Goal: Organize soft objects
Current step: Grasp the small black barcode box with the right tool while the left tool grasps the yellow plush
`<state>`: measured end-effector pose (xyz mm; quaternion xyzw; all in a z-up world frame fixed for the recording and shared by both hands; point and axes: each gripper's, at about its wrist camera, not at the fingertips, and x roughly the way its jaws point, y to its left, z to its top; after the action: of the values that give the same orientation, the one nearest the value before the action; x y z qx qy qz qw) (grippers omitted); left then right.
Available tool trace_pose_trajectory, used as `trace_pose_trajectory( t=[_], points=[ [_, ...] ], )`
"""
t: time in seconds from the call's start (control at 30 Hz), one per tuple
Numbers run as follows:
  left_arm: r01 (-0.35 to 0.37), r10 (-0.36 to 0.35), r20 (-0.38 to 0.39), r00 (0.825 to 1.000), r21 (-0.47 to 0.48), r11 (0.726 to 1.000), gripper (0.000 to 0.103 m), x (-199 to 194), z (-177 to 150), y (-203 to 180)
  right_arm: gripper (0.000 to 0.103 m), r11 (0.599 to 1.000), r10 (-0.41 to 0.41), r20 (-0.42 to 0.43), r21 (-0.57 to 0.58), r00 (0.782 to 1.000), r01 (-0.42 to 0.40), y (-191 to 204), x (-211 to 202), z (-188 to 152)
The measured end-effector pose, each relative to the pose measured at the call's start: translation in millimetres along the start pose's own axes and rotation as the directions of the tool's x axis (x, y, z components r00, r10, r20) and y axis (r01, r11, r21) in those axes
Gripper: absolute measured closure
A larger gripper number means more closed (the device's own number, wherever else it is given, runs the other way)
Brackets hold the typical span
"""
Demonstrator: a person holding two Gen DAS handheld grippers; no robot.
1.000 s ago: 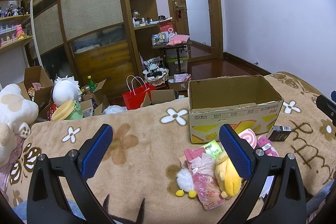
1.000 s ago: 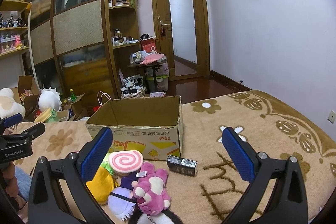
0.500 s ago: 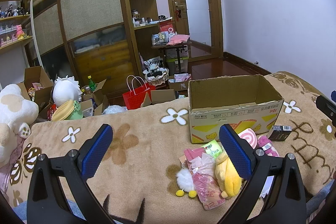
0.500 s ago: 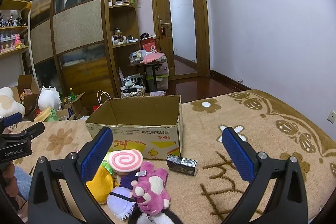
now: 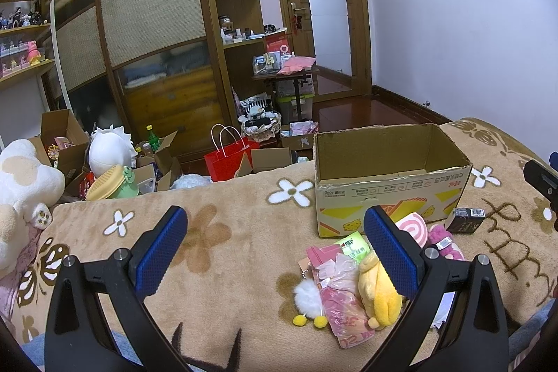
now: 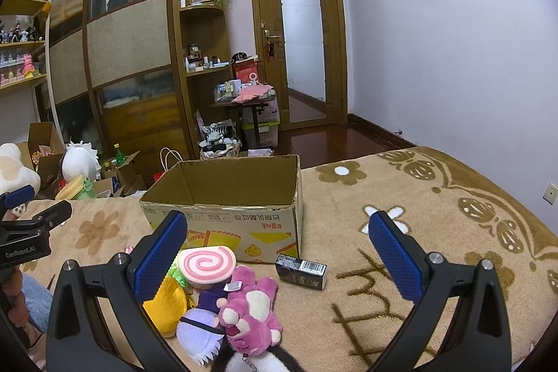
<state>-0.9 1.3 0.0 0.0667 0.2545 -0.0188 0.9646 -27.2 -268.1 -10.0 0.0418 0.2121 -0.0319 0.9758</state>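
Both tools hover spread wide and empty over the bed (image 6: pixel 436 197). The empty cardboard box (image 6: pixel 226 218) stands straight ahead of the right tool (image 6: pixel 275 250), and the soft toys lie heaped just below and left of its tips: a pink bear (image 6: pixel 253 311), a swirl cushion (image 6: pixel 205 265), a lilac plush (image 6: pixel 197 332). For the left tool (image 5: pixel 275 246) the same heap lies low to its right, with a yellow plush (image 5: pixel 378 298) under its right finger.

Judged from here, the first pick has not begun. It should go best by lowering the right tool over the bear's body, pinching its middle, and lifting clear of the box wall before dropping. The small dark carton (image 6: pixel 301 271) is not soft; leave it. Both tools are held level, pointing forward.
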Motion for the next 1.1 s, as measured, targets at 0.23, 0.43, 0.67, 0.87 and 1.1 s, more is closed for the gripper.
trace_pose_trajectory(
  t=[0.23, 0.43, 0.67, 0.87, 1.1],
  points=[
    [-0.001, 0.002, -0.018, 1.000, 0.034, 0.999, 0.003, 3.1, -5.1, -2.3, 0.000, 1.000, -0.007, -0.012, -0.014, 1.000, 0.007, 3.1, 2.8, -3.5],
    [0.018, -0.015, -0.039, 0.999, 0.067, 0.998, 0.003, 8.2, -0.6, -15.9, 0.000, 1.000, 0.005, -0.056, -0.021, 0.998, -0.006, 5.4, 18.3, -10.2],
    [0.063, -0.057, -0.127, 0.990, 0.044, 0.997, 0.003, 29.8, 2.6, -28.7, 0.000, 1.000, -0.009, -0.117, -0.017, 0.993, 0.007, 6.4, 40.9, -10.1],
    [0.083, -0.077, -0.248, 0.966, 0.015, 0.996, 0.003, 62.0, -5.5, -36.2, 0.000, 1.000, -0.012, -0.197, 0.005, 0.980, 0.014, -0.3, 65.9, -15.3],
    [0.110, -0.103, -0.307, 0.946, 0.007, 0.994, 0.003, 81.9, -10.1, -50.4, 0.000, 0.999, -0.009, -0.300, 0.042, 0.954, 0.022, -6.0, 97.5, -28.4]
  ],
)
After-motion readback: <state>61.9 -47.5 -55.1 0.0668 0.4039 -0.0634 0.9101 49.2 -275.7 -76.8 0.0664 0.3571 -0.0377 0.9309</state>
